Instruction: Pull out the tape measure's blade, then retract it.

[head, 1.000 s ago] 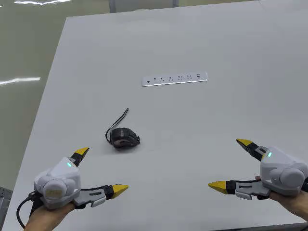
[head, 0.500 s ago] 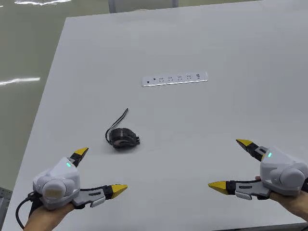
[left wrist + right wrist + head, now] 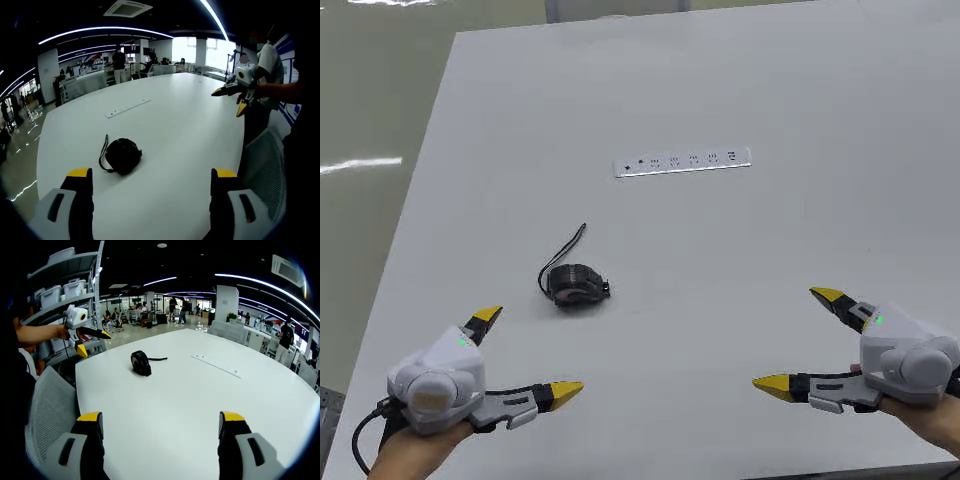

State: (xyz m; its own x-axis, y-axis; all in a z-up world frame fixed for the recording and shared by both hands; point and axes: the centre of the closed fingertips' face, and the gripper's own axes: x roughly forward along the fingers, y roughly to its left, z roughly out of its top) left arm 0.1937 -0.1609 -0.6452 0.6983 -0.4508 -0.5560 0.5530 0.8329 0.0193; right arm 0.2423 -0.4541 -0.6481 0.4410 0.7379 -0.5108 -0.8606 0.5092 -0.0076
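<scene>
While the left gripper [image 3: 530,351] hovers over the near left part of the white table [image 3: 740,80], its jaws are spread wide and hold nothing. The right gripper [image 3: 798,339] hangs over the near right part, well apart from the left one, its jaws spread just as wide and empty. Left of centre, the black tape measure [image 3: 576,284] rests on the table, just beyond the left gripper, with its wrist strap [image 3: 565,248] trailing toward the far side. Farther back lies a white power strip [image 3: 682,163].
</scene>
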